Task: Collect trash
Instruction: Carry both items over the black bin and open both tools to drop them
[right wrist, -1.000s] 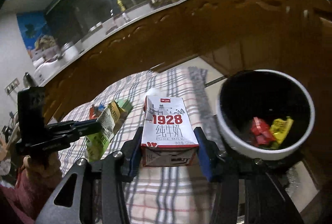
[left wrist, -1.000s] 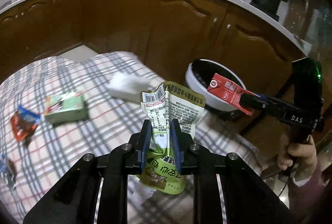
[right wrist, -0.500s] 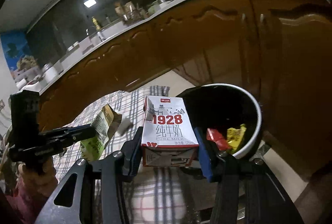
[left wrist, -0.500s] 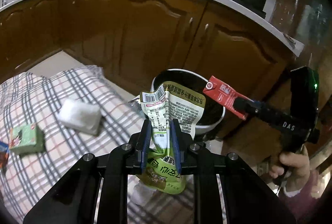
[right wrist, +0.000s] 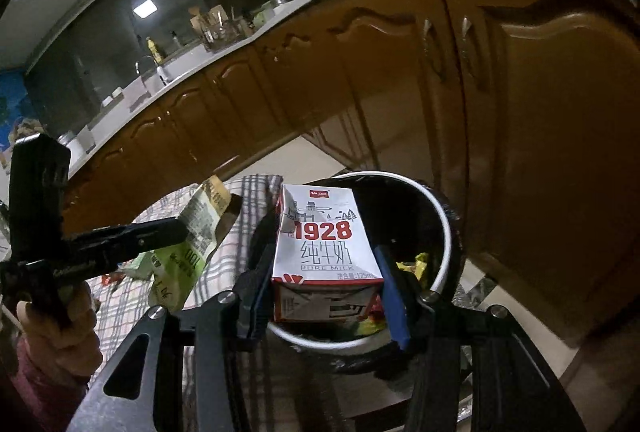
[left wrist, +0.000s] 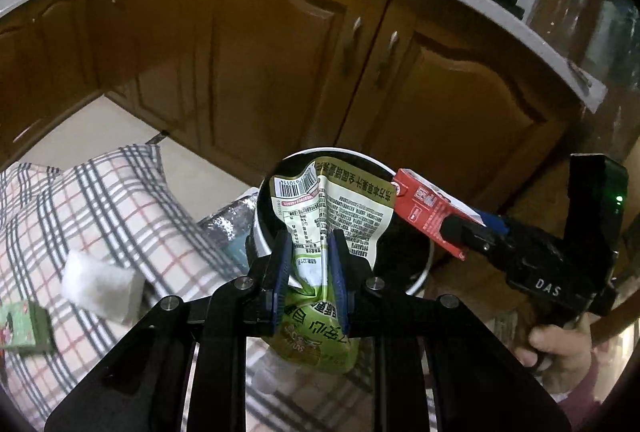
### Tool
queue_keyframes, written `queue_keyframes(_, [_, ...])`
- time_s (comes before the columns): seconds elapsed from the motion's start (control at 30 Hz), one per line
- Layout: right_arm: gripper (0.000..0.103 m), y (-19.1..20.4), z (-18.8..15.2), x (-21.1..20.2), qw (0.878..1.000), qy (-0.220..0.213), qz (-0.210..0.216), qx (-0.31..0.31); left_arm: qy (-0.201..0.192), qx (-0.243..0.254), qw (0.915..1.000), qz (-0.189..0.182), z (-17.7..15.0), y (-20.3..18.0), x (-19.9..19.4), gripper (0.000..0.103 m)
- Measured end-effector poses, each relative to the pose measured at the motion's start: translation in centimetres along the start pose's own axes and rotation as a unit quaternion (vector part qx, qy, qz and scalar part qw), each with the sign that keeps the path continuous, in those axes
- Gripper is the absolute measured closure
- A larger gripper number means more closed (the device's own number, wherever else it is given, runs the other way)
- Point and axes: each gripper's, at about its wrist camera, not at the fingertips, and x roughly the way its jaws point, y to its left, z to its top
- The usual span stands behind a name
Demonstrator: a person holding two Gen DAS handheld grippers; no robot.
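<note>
Two tools we hold at the white bin (left wrist: pixel 420 278): our left tool (left wrist: pixel 310 266) pinches a green snack pouch (left wrist: pixel 332 207) over its near rim, our right tool (right wrist: pixel 326 282) clamps a milk carton (right wrist: pixel 324 244) above its opening.

Black tongs (left wrist: pixel 308 264), blue pads (left wrist: pixel 282 272), maroon sleeve (right wrist: pixel 28 392)

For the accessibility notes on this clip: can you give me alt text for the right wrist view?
The right gripper clamps a small red-and-white milk carton in front of a white-rimmed bin with wrappers inside. At left, the left gripper holds a crumpled green pouch above a plaid cloth; brown kitchen cabinets fill the background.
</note>
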Motion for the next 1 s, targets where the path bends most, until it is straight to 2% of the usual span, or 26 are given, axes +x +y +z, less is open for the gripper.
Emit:
queue_keyframes(0.3, [0.055,-1.1,0.9,1.9,1.0,0.025,-0.016,-0.003,0.038,0.007,0.9991,0.014,2.0,-0.7,4.0,0.085])
queue_keyframes(0.63, [0.055,-2.3,1.2,3.3,0.999,0.039,-0.019,0.001,0.065,0.009,0.9974,0.029,2.6,-0.9,7.0,0.084])
queue_keyframes(0.73, [0.054,-2.8,1.4,3.6,0.999,0.042,-0.014,0.011,0.074,-0.004,0.9968,0.028,2.6,-0.6,7.8,0.08])
queue_keyframes(0.83, [0.051,-3.3,1.7,3.9,0.999,0.046,-0.007,0.026,0.075,-0.017,0.9967,0.025,2.5,-0.1,8.2,0.07])
queue_keyframes(1.0, [0.05,-3.5,1.4,4.0,0.998,0.047,-0.006,0.036,0.066,-0.025,0.9973,0.021,1.8,0.3,7.7,0.069])
